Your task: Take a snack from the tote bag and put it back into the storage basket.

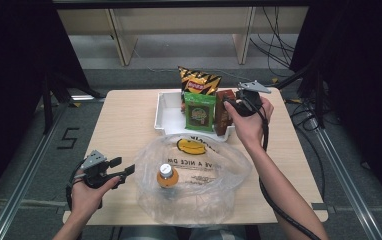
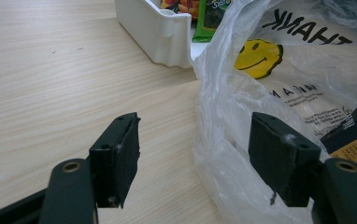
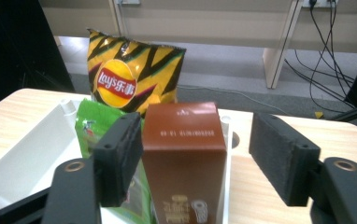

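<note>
1. Right gripper (image 3: 195, 158) is hovering with its jaws spread wide around the top of the brown carton (image 3: 184, 154), pads not pressing yet.
2. The carton's standing upright at the right end of the white tray (image 1: 161, 112), long axis vertical, just beside the green snack packet (image 1: 199, 111).
3. Left gripper (image 1: 120, 171), jaws apart too, is waiting beside the plastic bag (image 1: 194, 175), well away from the tray.

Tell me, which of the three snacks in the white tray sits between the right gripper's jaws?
The brown carton: it stands between the open jaws of the right gripper. The green packet is beside it, and the yellow chip bag stands behind.
</note>
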`<control>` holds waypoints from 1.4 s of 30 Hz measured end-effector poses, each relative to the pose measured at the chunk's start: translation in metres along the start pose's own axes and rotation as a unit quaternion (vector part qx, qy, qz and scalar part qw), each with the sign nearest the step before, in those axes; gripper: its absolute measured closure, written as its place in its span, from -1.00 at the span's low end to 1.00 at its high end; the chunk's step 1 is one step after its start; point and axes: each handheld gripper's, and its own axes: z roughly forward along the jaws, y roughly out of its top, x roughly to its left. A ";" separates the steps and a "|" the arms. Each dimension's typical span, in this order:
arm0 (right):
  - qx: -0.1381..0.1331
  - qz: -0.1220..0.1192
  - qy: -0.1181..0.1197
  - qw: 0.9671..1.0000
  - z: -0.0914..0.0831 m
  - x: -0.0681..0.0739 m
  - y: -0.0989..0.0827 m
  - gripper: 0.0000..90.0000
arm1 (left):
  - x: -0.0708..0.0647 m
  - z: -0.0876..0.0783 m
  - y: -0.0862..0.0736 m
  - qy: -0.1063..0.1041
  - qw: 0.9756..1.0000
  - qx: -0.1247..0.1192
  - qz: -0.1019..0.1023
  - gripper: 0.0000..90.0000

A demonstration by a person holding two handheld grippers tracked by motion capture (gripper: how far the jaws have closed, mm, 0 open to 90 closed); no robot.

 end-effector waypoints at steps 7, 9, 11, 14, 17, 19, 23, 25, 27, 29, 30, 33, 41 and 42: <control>0.013 -0.009 0.007 1.000 -0.010 -0.004 -0.008 0.20 | -0.001 0.000 0.001 -0.001 1.000 -0.004 0.002 -0.25; 0.023 -0.007 0.010 1.000 -0.013 -0.004 -0.010 0.40 | -0.001 0.000 0.001 0.000 1.000 -0.005 0.001 -0.25; 0.030 -0.007 0.015 0.999 -0.013 -0.004 -0.014 0.59 | 0.000 -0.001 0.001 0.001 1.000 -0.004 0.003 -0.25; 0.039 -0.010 0.030 0.999 -0.013 -0.004 -0.019 0.79 | 0.000 0.000 0.000 0.000 1.000 -0.003 0.003 -0.25; 0.052 -0.019 0.045 0.997 -0.010 -0.005 -0.024 0.97 | 0.000 0.000 0.000 -0.001 1.000 -0.003 0.002 -0.25; 0.064 -0.007 0.047 0.997 -0.008 -0.002 -0.027 1.00 | 0.000 -0.001 0.001 0.000 1.000 -0.004 0.002 -0.25; 0.069 -0.017 0.051 0.996 -0.003 -0.002 -0.032 1.00 | 0.001 -0.001 0.000 0.002 1.000 -0.004 0.002 -0.25; 0.068 -0.021 0.053 0.996 -0.001 -0.001 -0.034 1.00 | 0.001 -0.001 0.000 0.001 1.000 -0.003 0.003 -0.25; 0.073 -0.019 0.055 0.996 0.000 0.000 -0.035 1.00 | 0.000 -0.001 0.001 0.001 1.000 -0.003 0.003 -0.25; 0.077 -0.022 0.056 0.995 0.002 0.001 -0.036 1.00 | 0.000 -0.001 0.001 0.001 1.000 -0.004 0.002 -0.25; 0.077 -0.019 0.056 0.995 0.003 0.002 -0.037 1.00 | 0.000 -0.001 0.001 0.002 1.000 -0.004 0.002 -0.25; 0.090 -0.015 0.054 0.994 0.006 0.004 -0.038 1.00 | 0.000 -0.001 0.001 0.002 1.000 -0.004 0.002 -0.25; 0.103 -0.033 0.055 0.993 0.019 0.006 -0.046 1.00 | 0.001 -0.001 0.001 0.000 1.000 -0.006 -0.002 -0.25; 0.105 -0.032 0.059 0.992 0.020 0.006 -0.047 1.00 | 0.001 -0.001 0.001 0.000 1.000 -0.006 -0.003 -0.25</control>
